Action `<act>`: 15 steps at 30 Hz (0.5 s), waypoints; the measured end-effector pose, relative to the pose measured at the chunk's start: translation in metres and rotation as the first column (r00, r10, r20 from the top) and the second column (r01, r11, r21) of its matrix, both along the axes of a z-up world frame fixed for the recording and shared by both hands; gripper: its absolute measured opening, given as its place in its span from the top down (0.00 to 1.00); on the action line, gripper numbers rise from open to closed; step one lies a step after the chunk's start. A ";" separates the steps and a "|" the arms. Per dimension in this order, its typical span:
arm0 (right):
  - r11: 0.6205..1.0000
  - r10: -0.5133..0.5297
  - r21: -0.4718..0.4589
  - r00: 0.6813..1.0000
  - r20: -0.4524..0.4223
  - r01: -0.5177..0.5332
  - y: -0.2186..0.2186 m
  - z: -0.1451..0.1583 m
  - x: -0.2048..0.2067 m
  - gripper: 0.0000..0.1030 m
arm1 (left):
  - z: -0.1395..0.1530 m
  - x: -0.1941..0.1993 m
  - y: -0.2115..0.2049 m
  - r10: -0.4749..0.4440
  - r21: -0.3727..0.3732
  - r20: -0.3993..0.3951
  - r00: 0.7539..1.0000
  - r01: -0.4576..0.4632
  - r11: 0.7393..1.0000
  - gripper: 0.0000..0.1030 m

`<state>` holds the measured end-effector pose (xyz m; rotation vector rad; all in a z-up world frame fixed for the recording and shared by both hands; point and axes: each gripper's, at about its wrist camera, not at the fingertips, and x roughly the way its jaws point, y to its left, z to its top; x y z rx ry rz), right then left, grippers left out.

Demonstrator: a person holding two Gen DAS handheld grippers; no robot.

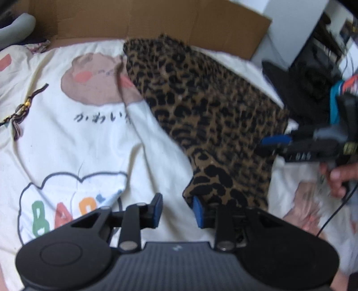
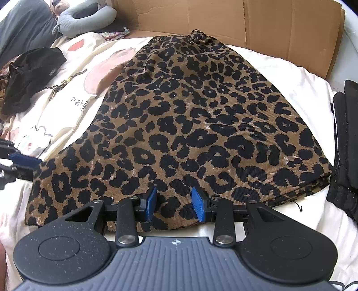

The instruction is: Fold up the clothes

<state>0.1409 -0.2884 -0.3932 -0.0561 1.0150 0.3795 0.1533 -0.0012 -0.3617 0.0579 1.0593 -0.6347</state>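
One leopard-print skirt [image 2: 190, 116], ribbed corduroy-like weave, trapezoid shape, narrow waistband far, wide hem near, spread flat on white printed bedsheet [image 1: 78, 138]. Flattened brown cardboard [image 2: 257, 24] behind, stiff and creased. Crumpled black cloth [image 2: 29, 73] far left, grey neck pillow [image 2: 87, 20] top left, beaded braided cord [image 1: 20, 112] on sheet. No containers in view.

Right gripper [image 2: 175, 204]: blue ribbed pads apart, over near hem at mid-width, fabric visible in the gap, no pinch, pads not pressing. Left gripper [image 1: 177, 209]: pads apart, at skirt's near left corner; right pad [image 1: 198, 210] touching or just under the fabric edge, can't tell which; left pad over bare sheet. Bare hand [image 1: 337, 176] on right gripper's handle, blurred, at right edge of left view.
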 end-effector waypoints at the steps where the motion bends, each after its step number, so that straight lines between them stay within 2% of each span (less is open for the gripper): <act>1: 1.000 -0.004 0.005 1.000 -0.004 0.004 -0.001 0.000 0.001 0.60 | 0.001 0.001 0.002 0.017 -0.033 -0.007 1.000 -0.018 0.999 0.70; 6: 1.000 -0.016 0.022 1.000 -0.018 0.016 -0.003 0.000 0.003 0.60 | -0.012 0.006 0.010 0.068 -0.184 -0.095 0.993 -0.085 0.979 0.70; 11: 1.000 -0.016 0.022 1.000 -0.013 0.017 -0.003 -0.001 0.001 0.60 | -0.035 0.003 0.012 0.085 -0.240 -0.178 0.980 -0.127 0.962 0.72; 12: 1.000 -0.016 0.022 1.000 -0.012 0.017 -0.003 -0.001 0.001 0.60 | -0.036 0.003 0.014 0.089 -0.253 -0.189 0.978 -0.136 0.958 0.79; 13: 1.000 -0.017 0.022 1.000 -0.012 0.017 -0.003 -0.001 0.001 0.60 | -0.037 0.004 0.018 0.098 -0.277 -0.208 0.973 -0.155 0.948 0.90; 15: 1.000 -0.016 0.023 1.000 -0.012 0.016 -0.002 -0.001 0.000 0.60 | -0.037 0.008 0.028 0.123 -0.318 -0.246 0.962 -0.200 0.927 0.95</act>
